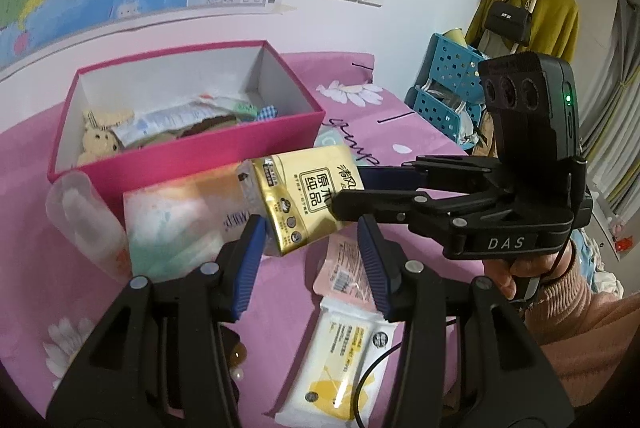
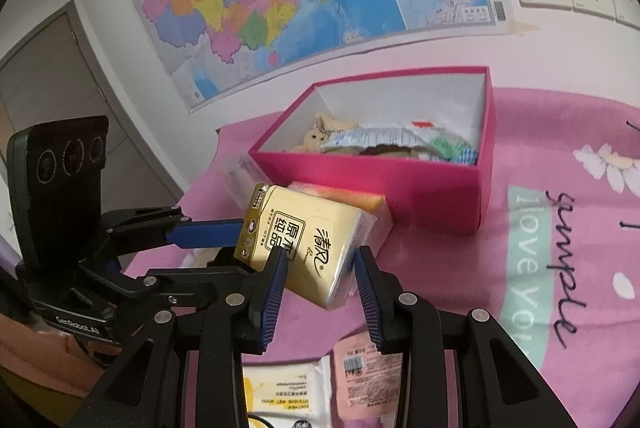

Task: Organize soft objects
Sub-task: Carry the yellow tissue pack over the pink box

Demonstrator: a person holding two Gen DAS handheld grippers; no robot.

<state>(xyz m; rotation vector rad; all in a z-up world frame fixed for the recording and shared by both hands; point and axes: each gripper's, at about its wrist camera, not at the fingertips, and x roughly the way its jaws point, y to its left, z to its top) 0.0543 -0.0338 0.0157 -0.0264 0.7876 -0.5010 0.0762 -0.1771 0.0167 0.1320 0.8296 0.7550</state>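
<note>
The pink box (image 1: 188, 148) on the bedspread (image 2: 560, 268) holds a plush bunny (image 1: 98, 140) and soft packets. Just before it, the gold tissue pack (image 2: 308, 252) hangs lifted, pinched between the right gripper's (image 2: 320, 260) fingers; the left gripper's (image 1: 310, 228) fingers stand apart, empty.

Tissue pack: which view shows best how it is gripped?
Right wrist: the tissue pack sits between the right gripper fingers, both contacts visible. Left wrist shows the tissue pack from the side, with the right gripper covering one end.
</note>
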